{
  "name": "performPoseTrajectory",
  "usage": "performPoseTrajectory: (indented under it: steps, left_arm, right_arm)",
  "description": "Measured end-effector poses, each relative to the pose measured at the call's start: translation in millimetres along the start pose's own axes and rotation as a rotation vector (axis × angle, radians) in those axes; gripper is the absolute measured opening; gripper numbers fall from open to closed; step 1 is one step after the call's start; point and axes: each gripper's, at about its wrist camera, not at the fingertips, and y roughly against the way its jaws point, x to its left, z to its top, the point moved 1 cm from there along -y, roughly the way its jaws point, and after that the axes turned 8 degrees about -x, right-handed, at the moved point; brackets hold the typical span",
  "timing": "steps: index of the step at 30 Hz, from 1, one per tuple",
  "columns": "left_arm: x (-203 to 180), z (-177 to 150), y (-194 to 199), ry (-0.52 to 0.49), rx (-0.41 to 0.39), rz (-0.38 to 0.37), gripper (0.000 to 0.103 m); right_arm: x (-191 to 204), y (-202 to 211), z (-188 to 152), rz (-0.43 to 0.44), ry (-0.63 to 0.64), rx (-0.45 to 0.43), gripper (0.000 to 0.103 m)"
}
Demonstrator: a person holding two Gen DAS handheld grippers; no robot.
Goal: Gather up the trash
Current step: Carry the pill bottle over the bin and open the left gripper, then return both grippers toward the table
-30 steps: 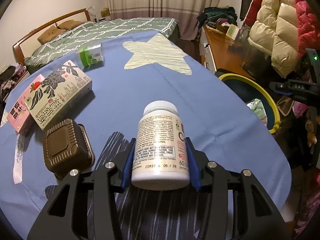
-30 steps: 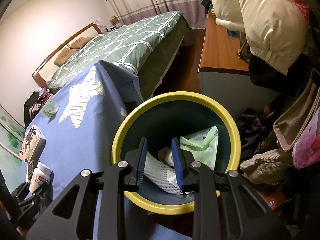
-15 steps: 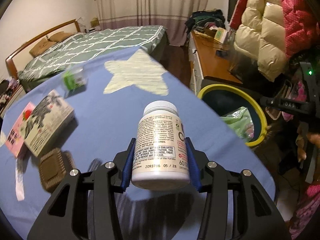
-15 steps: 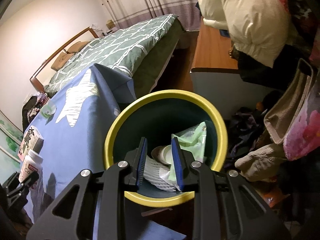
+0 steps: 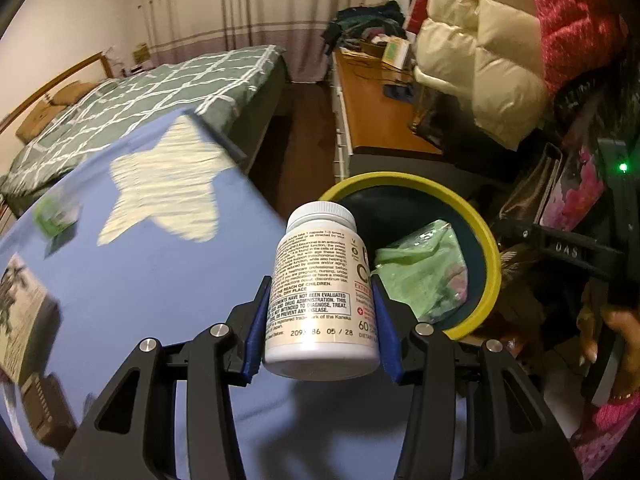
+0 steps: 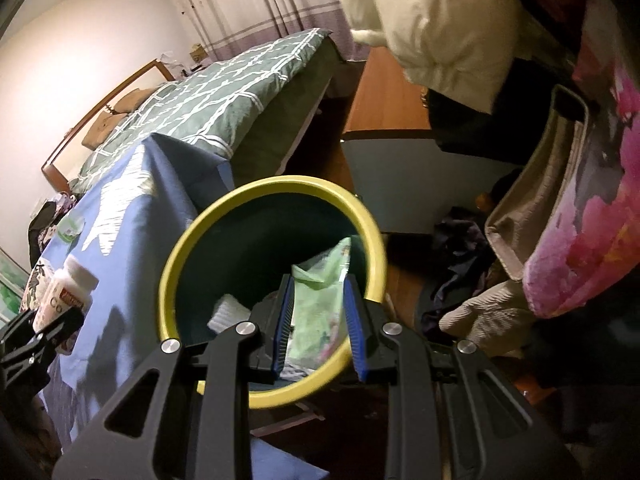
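On the blue desk (image 5: 152,288), left of the bin (image 5: 486,240), a green thing (image 5: 54,214) is too blurred to name. The left hand-held gripper (image 5: 320,316) clamps a white bottle (image 5: 320,296) before the bin, hiding part of its rim. The right hand-held gripper (image 6: 318,324) stands narrowly apart, empty, above the bin; a green bag (image 6: 320,308) inside is partly covered.

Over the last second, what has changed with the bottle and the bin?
The left hand-held gripper carried the white pill bottle rightward, from over the blue tablecloth to the yellow-rimmed trash bin. Its grip is unchanged; the right hand-held gripper remains open over the bin.
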Motion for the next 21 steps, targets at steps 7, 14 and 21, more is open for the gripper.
performPoseTrajectory:
  steps: [7, 14, 21]
  left_arm:
    - [-38.2, 18.2, -38.4, -0.031, 0.032, -0.058, 0.047]
    - [-53.8, 23.8, -67.1, -0.030, 0.069, -0.080, 0.047]
    - [-34.4, 27.1, -50.0, 0.013, 0.020, -0.046, 0.073]
  right_arm:
    - [-30.2, -4.0, -1.9, -0.029, -0.034, 0.014, 0.024]
    - [-39.8, -6.4, -2.8, -0.040, -0.042, 0.021, 0.024]
    - [-37.1, -8.9, -2.5, -0.040, -0.037, 0.027, 0.024]
